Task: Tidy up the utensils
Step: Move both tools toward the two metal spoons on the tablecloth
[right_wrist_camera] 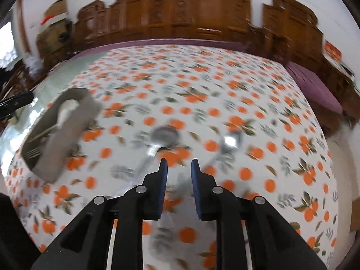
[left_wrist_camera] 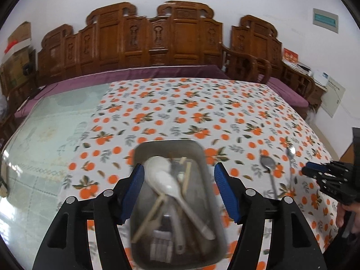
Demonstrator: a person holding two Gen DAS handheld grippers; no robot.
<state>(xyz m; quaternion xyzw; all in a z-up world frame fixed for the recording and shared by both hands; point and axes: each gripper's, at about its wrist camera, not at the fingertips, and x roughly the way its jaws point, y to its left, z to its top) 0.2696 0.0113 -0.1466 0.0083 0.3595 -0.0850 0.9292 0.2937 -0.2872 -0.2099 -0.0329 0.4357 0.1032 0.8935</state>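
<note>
Most utensils already fill the tray; two spoons lie on the cloth to its right. The left gripper straddles the tray, wide apart; the right gripper, parted and empty, hangs above the spoons.

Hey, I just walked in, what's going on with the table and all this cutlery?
A person is sorting utensils with a gripper in each hand. The left gripper hangs open over a metal tray that already holds a white spoon, a fork and chopsticks. Two metal spoons, a larger spoon and a smaller spoon, lie loose on the orange-print tablecloth. The right gripper, jaws apart and empty, points between the two.
</note>
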